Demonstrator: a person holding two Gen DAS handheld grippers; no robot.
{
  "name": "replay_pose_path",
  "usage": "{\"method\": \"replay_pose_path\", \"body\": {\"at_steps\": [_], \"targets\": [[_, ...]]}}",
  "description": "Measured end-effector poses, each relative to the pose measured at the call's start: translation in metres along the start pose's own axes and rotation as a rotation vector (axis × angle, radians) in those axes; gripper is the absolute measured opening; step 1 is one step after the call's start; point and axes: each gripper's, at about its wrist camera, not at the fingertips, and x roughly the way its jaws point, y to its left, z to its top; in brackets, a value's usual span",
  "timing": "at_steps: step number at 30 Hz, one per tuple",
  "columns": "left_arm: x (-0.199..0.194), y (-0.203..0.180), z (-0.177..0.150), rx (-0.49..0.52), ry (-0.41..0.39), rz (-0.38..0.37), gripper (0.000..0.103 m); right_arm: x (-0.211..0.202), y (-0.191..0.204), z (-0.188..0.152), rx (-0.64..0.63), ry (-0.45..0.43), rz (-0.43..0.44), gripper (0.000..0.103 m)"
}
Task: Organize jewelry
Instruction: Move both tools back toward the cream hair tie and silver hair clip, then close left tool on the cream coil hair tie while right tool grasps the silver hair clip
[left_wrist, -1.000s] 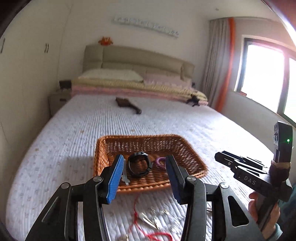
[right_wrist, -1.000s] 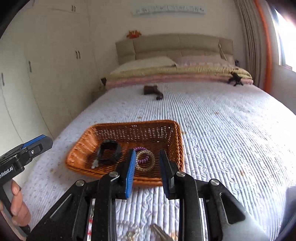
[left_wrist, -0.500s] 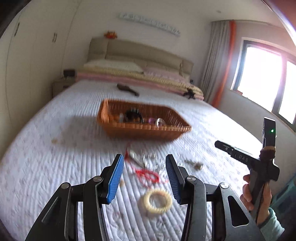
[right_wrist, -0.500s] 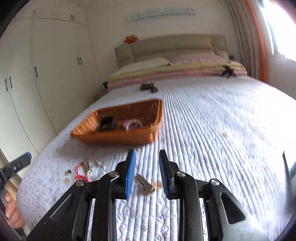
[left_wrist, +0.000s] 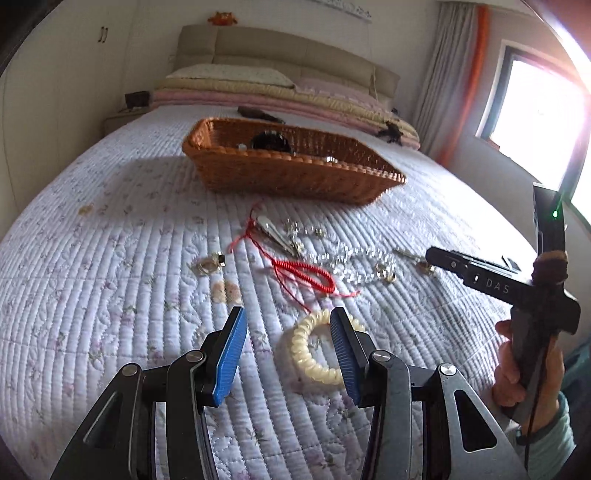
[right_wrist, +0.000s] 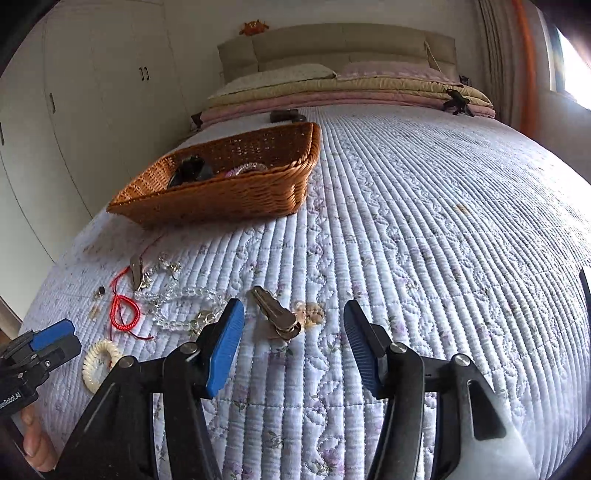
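Two hand-held grippers have come down from over the wicker basket (left_wrist: 295, 173) to the loose jewelry lying on the bed (right_wrist: 424, 221), so I read this as the start of a new pick for each hand. A second ago both looked into the basket from above; now it sits at the far side and the scattered pieces lie near me.

My left hand-held gripper (left_wrist: 288, 354) stands half open and empty, its right pad over the edge of the cream coil bracelet (left_wrist: 317, 350); I cannot tell whether it touches. Beyond it lie the red cord bracelet (left_wrist: 303, 273), a clear bead strand (left_wrist: 354, 258), a silver hair clip (left_wrist: 275, 232) and a small ring (left_wrist: 210, 262).

My right hand-held gripper (right_wrist: 293, 343) is opening its jaws with nothing between the pads; the brown hair clip (right_wrist: 275, 314) lies just beyond them, beside a small pale trinket (right_wrist: 312, 312).

Inside the basket a black watch (right_wrist: 190, 170) and a purple coil band (right_wrist: 245, 170) already rest. Most pieces are not yet collected, so I judge the task at an early stage. The coil bracelet should squash easily; the flat clip may need a low, careful pinch against the soft quilt.
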Motion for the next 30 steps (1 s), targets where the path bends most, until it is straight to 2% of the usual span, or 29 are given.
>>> {"method": "replay_pose_path", "body": {"at_steps": [8, 10, 11, 16, 19, 21, 28, 30], "targets": [[0.010, -0.004, -0.004, 0.014, 0.053, -0.006, 0.048, 0.007, 0.008, -0.002, -0.044, 0.019, -0.011, 0.059], [0.012, -0.007, -0.005, 0.027, 0.058, 0.010, 0.047, 0.009, 0.011, -0.001, -0.057, 0.029, -0.014, 0.056], [0.012, -0.009, -0.005, 0.036, 0.058, 0.017, 0.047, 0.010, 0.012, -0.001, -0.064, 0.032, -0.012, 0.051], [0.016, -0.014, -0.006, 0.064, 0.063, 0.048, 0.046, 0.015, 0.019, -0.002, -0.102, 0.045, -0.026, 0.046], [0.017, -0.016, -0.005, 0.075, 0.063, 0.061, 0.046, 0.016, 0.021, -0.003, -0.115, 0.047, -0.021, 0.038], [0.017, -0.016, -0.006, 0.079, 0.061, 0.069, 0.043, 0.015, 0.023, -0.004, -0.128, 0.043, -0.012, 0.033], [0.014, -0.016, -0.008, 0.082, 0.061, 0.066, 0.040, 0.015, 0.035, -0.006, -0.184, 0.046, -0.001, 0.033], [0.014, -0.018, -0.009, 0.093, 0.060, 0.076, 0.031, 0.020, 0.035, -0.004, -0.182, 0.061, -0.009, 0.033]]}}
